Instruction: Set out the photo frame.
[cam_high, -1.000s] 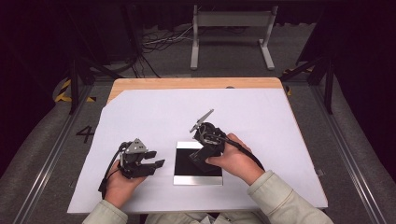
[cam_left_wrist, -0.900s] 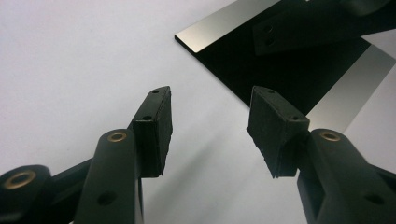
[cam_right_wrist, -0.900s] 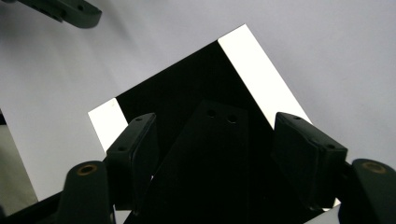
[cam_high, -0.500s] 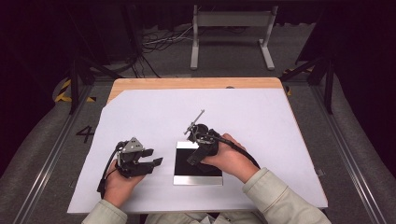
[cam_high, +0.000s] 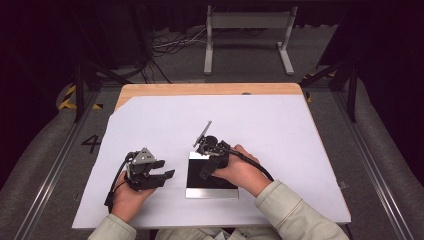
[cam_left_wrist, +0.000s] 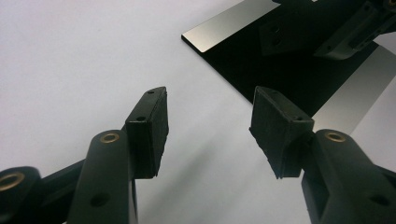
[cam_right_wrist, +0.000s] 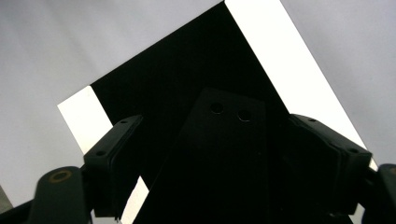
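Observation:
A square black glossy plate (cam_high: 197, 182) with a silver strip along two opposite edges lies flat on the white sheet (cam_high: 280, 135). My right gripper (cam_high: 206, 172) hangs tilted over its far half. Its jaws have just been opening and stand wide apart above the plate (cam_right_wrist: 154, 84). A flat dark shape with two small holes (cam_right_wrist: 224, 154) shows between them; I cannot tell whether it is a reflection or a piece. My left gripper (cam_high: 167, 169) rests left of the plate (cam_left_wrist: 261, 70). Its jaws (cam_left_wrist: 210, 98) have also just been opening, with nothing between them.
The white sheet covers most of a wooden table (cam_high: 200, 89), whose bare far edge shows. Beyond the table a metal stand (cam_high: 247, 35) and cables (cam_high: 170, 47) lie on the floor. Metal rails (cam_high: 45, 180) run along both sides.
My right hand has come down and nearer, from above the plate's far edge to low over the plate. The left hand and the plate have kept their places.

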